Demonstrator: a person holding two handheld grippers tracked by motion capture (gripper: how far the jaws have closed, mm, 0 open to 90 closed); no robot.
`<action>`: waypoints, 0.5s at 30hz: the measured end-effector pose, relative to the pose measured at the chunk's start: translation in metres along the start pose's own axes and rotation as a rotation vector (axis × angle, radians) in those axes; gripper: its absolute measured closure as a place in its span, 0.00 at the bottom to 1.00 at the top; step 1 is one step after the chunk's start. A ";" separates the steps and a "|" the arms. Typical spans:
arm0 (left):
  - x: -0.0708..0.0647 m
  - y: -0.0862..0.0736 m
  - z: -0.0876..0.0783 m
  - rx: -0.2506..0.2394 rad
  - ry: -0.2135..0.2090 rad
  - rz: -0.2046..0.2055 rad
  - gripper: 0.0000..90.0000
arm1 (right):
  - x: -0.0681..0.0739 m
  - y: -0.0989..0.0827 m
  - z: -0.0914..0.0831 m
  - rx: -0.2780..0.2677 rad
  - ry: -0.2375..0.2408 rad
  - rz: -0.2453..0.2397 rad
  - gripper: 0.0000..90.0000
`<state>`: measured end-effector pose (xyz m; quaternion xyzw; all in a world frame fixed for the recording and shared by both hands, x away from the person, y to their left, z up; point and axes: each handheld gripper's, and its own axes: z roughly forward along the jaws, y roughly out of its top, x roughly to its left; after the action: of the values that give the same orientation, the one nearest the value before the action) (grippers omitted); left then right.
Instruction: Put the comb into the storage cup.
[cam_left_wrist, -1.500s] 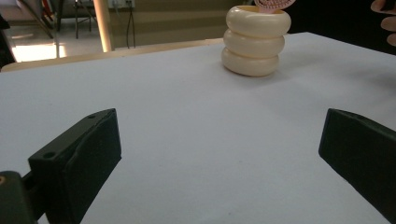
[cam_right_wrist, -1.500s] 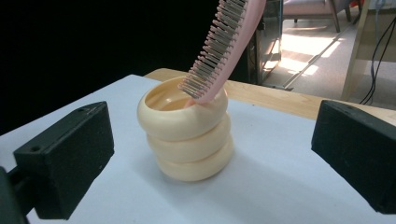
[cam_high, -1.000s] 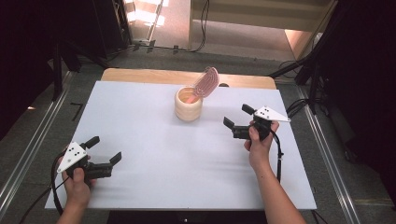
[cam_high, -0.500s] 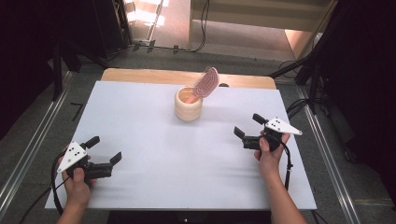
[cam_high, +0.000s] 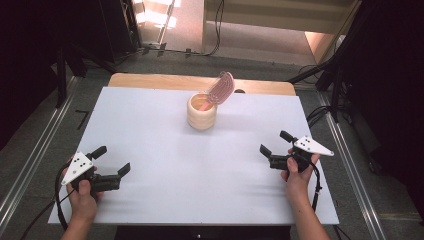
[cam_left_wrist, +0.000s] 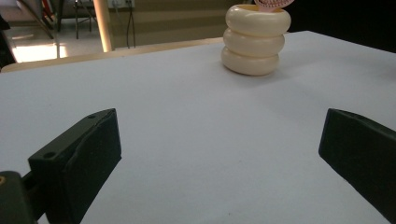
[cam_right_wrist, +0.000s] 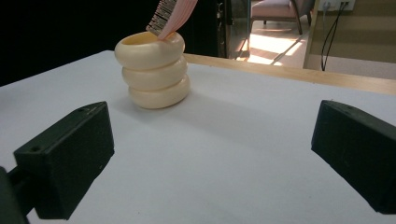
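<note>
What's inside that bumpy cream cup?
A pink brush stands inside the cream cup, leaning over the rim with its bristled head sticking out. The cup's wall hides the lower end of the brush and the bottom of the cup.

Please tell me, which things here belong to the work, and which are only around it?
Belong to the work:
cream holder
pink brush standing in it
left gripper, open
right gripper, open

Only around:
white table
cables on the floor
</note>
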<state>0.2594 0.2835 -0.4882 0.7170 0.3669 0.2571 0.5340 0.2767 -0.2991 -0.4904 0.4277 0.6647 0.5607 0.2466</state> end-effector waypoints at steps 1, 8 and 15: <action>0.000 0.000 0.000 0.000 0.002 0.000 0.00 | 0.000 -0.001 -0.002 -0.002 -0.003 0.001 0.00; 0.000 0.000 0.000 0.002 0.003 0.003 0.00 | -0.002 -0.008 -0.013 0.013 -0.010 -0.008 0.00; -0.001 0.000 0.000 0.000 0.001 0.003 0.00 | -0.002 -0.015 -0.023 0.019 -0.024 -0.001 0.00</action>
<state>0.2591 0.2829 -0.4882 0.7174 0.3659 0.2585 0.5335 0.2551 -0.3131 -0.4997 0.4365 0.6670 0.5492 0.2510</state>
